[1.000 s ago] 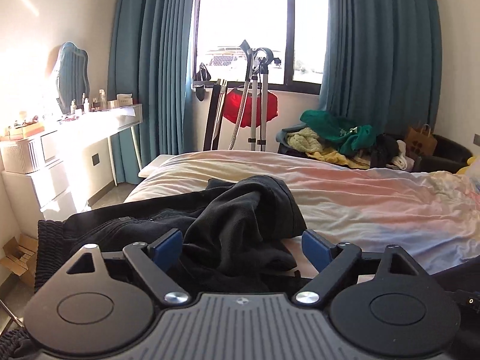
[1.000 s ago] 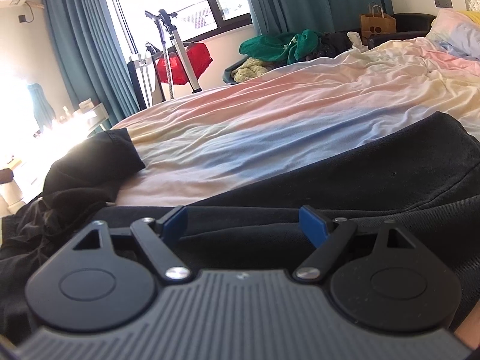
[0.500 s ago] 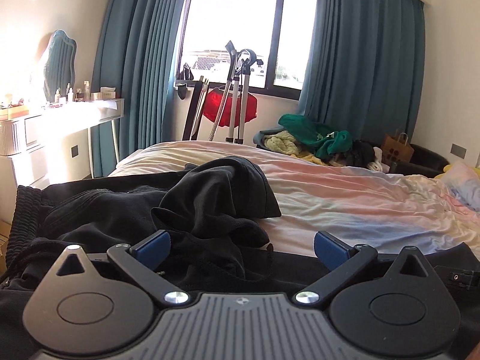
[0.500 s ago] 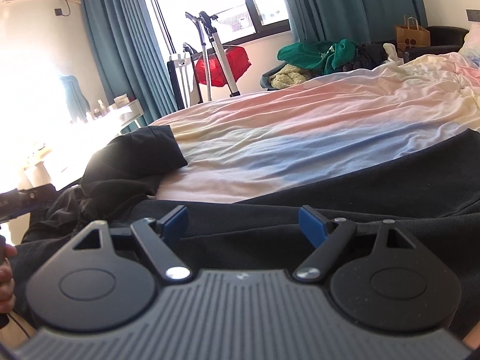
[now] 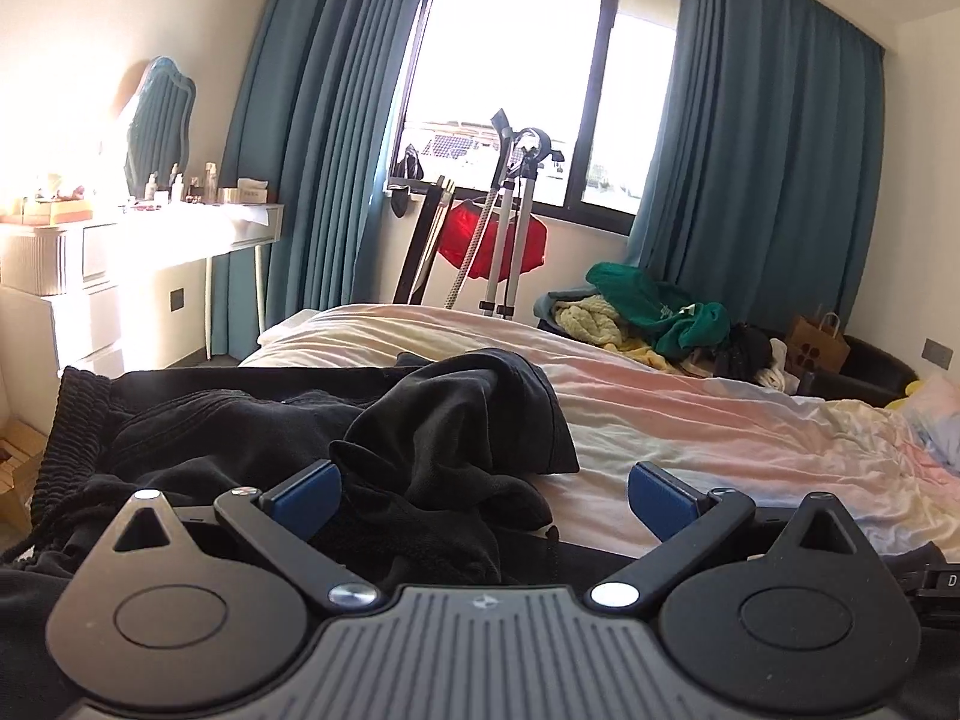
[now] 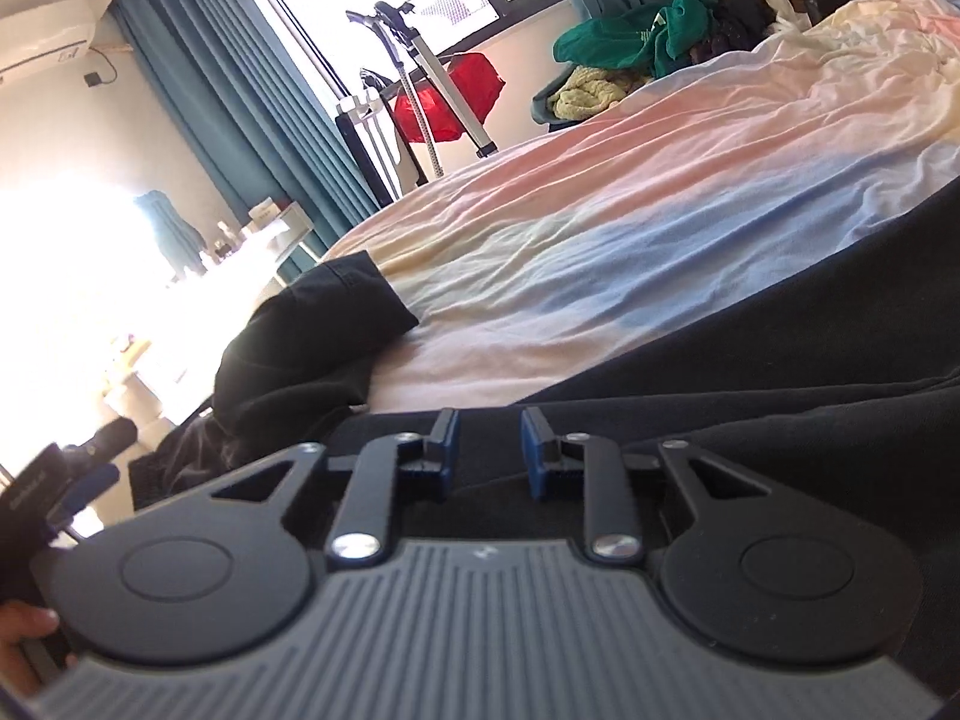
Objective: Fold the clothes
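A crumpled black cotton garment (image 5: 420, 438) lies bunched on the near edge of a bed covered with a pastel pink, yellow and blue sheet (image 5: 690, 420), its ribbed hem hanging off the left side. The left gripper (image 5: 483, 492) hovers low over this heap with its blue-padded fingers (image 5: 303, 489) spread wide and nothing between them. In the right wrist view the same dark fabric (image 6: 780, 360) stretches flat across the mattress toward the right, and a folded-over flap (image 6: 324, 324) rests on the sheet (image 6: 600, 210) to the left. The right gripper (image 6: 489, 450) sits tilted just above a fold of the cloth, its pads drawn close together with a narrow gap left; whether they pinch any fabric cannot be told
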A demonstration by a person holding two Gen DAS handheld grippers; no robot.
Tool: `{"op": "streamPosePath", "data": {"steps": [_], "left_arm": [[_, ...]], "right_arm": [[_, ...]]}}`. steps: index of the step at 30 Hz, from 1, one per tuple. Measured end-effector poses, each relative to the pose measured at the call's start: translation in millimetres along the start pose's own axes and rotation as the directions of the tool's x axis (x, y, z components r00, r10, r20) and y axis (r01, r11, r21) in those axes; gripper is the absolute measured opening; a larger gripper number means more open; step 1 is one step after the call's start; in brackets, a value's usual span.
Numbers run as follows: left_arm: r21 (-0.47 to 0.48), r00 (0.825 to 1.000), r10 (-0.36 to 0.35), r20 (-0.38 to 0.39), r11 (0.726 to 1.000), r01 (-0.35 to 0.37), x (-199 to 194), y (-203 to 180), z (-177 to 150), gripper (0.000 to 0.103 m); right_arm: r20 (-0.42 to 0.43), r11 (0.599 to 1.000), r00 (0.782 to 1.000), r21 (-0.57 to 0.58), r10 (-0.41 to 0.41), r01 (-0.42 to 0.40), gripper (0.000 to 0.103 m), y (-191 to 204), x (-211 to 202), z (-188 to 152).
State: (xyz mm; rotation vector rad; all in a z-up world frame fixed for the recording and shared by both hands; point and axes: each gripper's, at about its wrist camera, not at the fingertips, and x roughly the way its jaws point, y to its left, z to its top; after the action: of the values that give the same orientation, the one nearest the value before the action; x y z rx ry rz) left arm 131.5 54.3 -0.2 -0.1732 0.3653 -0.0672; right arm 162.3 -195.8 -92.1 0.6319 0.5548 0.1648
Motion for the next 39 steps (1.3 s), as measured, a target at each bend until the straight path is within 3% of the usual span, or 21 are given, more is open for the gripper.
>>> {"op": "streamPosePath", "data": {"steps": [5,7,8,10,12,17,19,20,21,24,27,29,32,34,35,36,39], "left_arm": [[-0.098,1.000,0.019,-0.009,0.995,-0.019,0.9,22.0,5.3,0.103],[-0.140,0.999,0.028,-0.033,0.990,-0.033,8.8,31.9,2.5,0.103],[-0.168,0.999,0.028,-0.045,0.985,-0.036,12.7,38.6,0.8,0.103],[-0.215,0.998,0.030,-0.062,0.976,-0.043,20.9,51.3,-2.8,0.103],[-0.236,0.997,0.041,-0.068,0.970,-0.056,30.2,61.4,-6.8,0.103],[-0.284,0.995,0.046,-0.093,0.956,-0.071,46.5,80.7,-13.4,0.103],[-0.288,0.995,0.052,-0.087,0.955,-0.075,51.2,85.6,-15.8,0.103],[-0.290,0.994,0.058,-0.094,0.953,-0.083,53.5,87.9,-17.4,0.103],[-0.292,0.993,0.065,-0.102,0.952,-0.092,55.8,90.2,-19.0,0.103],[-0.299,0.990,0.078,-0.118,0.948,-0.110,59.5,95.4,-21.9,0.103],[-0.307,0.992,0.073,-0.105,0.946,-0.102,54.7,96.4,-19.9,0.102],[-0.313,0.993,0.070,-0.096,0.945,-0.097,51.6,97.0,-18.5,0.102],[-0.300,0.995,0.057,-0.080,0.951,-0.078,46.0,90.4,-15.7,0.102],[-0.301,0.996,0.048,-0.076,0.951,-0.069,43.5,87.5,-14.5,0.102],[-0.305,0.996,0.047,-0.073,0.950,-0.068,42.6,87.5,-14.4,0.102],[-0.309,0.996,0.047,-0.070,0.949,-0.067,41.8,87.7,-14.3,0.102],[-0.315,0.996,0.058,-0.064,0.946,-0.075,40.4,89.7,-13.7,0.102]], "right_arm": [[-0.036,0.978,0.994,0.189,0.101,-0.092,0.028,6.4,42.4,21.3],[-0.049,0.961,0.990,0.252,0.131,-0.115,0.028,12.4,80.1,26.0],[-0.057,0.948,0.986,0.290,0.154,-0.131,0.032,16.4,104.2,27.4],[-0.065,0.940,0.985,0.314,0.160,-0.132,0.050,25.3,145.4,30.7],[-0.075,0.938,0.985,0.324,0.156,-0.124,0.079,33.1,181.3,32.2],[-0.110,0.932,0.983,0.347,0.148,-0.102,0.084,45.6,244.5,25.1],[-0.092,0.946,0.986,0.308,0.138,-0.103,0.075,56.7,249.5,28.4],[-0.083,0.952,0.988,0.289,0.132,-0.103,0.038,62.3,252.0,30.0],[-0.074,0.957,0.989,0.269,0.128,-0.103,0.012,67.9,254.5,31.6],[-0.019,0.979,0.995,0.182,0.098,-0.093,0.011,85.9,244.1,39.9],[0.134,0.990,0.989,0.113,0.064,-0.079,0.011,99.5,194.4,62.9],[0.249,0.999,0.968,0.029,0.037,-0.046,0.011,115.6,156.8,81.3],[0.405,0.990,0.913,-0.138,0.038,0.020,0.011,156.4,110.5,100.3],[0.480,0.950,0.876,-0.292,0.049,0.107,0.011,192.1,92.3,103.5],[0.492,0.919,0.869,-0.365,0.054,0.150,0.011,209.4,89.8,102.2],[0.477,0.892,0.877,-0.419,0.055,0.172,0.011,222.0,93.4,99.1],[0.366,0.841,0.930,-0.515,0.040,0.167,0.013,242.0,120.3,85.6]]}}
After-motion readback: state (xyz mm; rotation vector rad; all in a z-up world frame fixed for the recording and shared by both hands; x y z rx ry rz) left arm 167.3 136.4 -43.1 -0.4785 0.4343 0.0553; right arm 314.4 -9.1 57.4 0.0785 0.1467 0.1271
